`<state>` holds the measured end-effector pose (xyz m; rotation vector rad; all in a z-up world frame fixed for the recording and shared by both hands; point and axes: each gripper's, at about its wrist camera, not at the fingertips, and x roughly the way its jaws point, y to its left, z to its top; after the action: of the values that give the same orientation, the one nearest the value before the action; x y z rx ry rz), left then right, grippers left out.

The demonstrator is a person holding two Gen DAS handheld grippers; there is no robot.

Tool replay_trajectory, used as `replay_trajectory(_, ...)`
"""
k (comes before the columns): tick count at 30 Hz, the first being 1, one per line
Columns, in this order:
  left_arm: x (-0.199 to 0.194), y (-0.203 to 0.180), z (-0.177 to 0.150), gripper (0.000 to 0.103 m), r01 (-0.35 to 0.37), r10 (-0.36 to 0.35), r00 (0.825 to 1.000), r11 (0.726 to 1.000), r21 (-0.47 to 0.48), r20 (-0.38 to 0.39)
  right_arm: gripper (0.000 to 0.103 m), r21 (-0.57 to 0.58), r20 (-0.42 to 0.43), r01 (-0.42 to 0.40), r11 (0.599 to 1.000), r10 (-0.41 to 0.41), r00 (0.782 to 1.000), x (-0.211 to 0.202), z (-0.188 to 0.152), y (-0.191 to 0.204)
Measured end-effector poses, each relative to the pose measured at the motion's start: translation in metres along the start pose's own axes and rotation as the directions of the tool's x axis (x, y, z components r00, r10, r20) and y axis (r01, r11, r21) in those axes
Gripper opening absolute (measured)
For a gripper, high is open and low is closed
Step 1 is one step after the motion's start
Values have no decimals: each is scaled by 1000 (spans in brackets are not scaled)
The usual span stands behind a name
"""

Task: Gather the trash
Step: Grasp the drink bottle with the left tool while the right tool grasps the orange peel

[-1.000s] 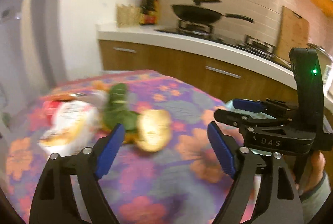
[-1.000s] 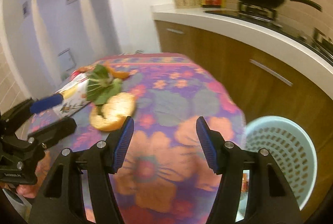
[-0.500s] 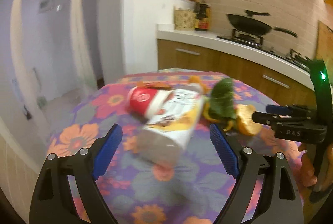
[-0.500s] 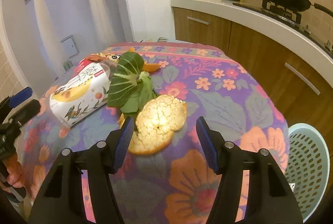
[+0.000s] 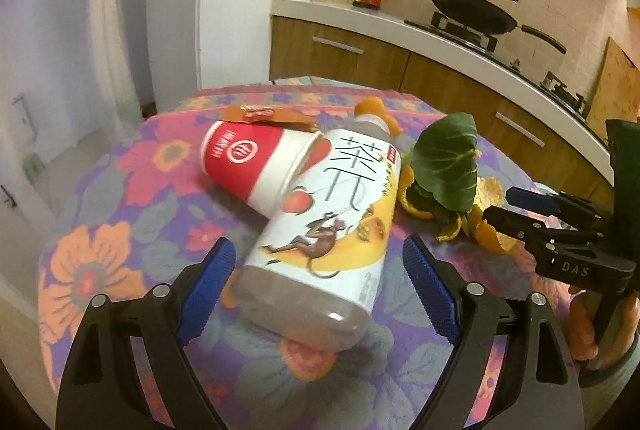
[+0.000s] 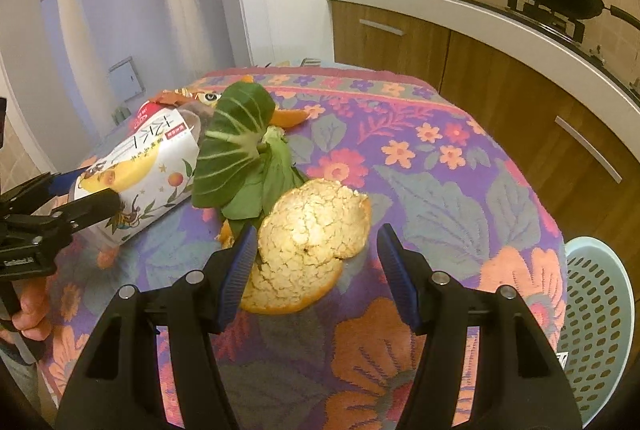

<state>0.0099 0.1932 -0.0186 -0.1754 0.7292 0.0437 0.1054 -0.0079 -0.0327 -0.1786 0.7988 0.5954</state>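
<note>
We are holding the left gripper with its jaws wide apart around the bottom end of the tea bottle, which is lying on its side on the surface; the pads are not pressing it yet. The right gripper is standing with its jaws partly open on both sides of the big orange peel, also without touching it.

We are judging the bottle as stiff plastic, smooth and a little slippery, and it looks still partly full, so it will be rather heavy; taking it across the flat body near the bottom seems best. The peel is light, dry and brittle, so a soft grip at its curved edge should be enough. The green leaf is limp, and the red paper cup behind the bottle will crush easily.

The surface is wearing a flowered cloth that can slide or wrinkle. A pale blue basket is standing on the floor beside it, and a kitchen counter with a wok is running behind.
</note>
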Motion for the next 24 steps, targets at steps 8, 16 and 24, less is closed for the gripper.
replay_trajectory(8, 8, -13, -7, 66, -31, 31, 1000, 999, 11, -5, 58, 20, -25, -1, 1000, 2, 1000, 5, 0, -3)
replay_trajectory(16, -10, -21, -22, 61, -10, 10, 1000, 1000, 3, 21, 47, 53, -33, -9, 999, 11, 999, 6, -2, -9)
replay_trajectory(24, -39, -24, -35, 60, 6, -4, 997, 1000, -29, 78, 4, -33, -33, 34, 999, -35, 999, 5, -6, 9)
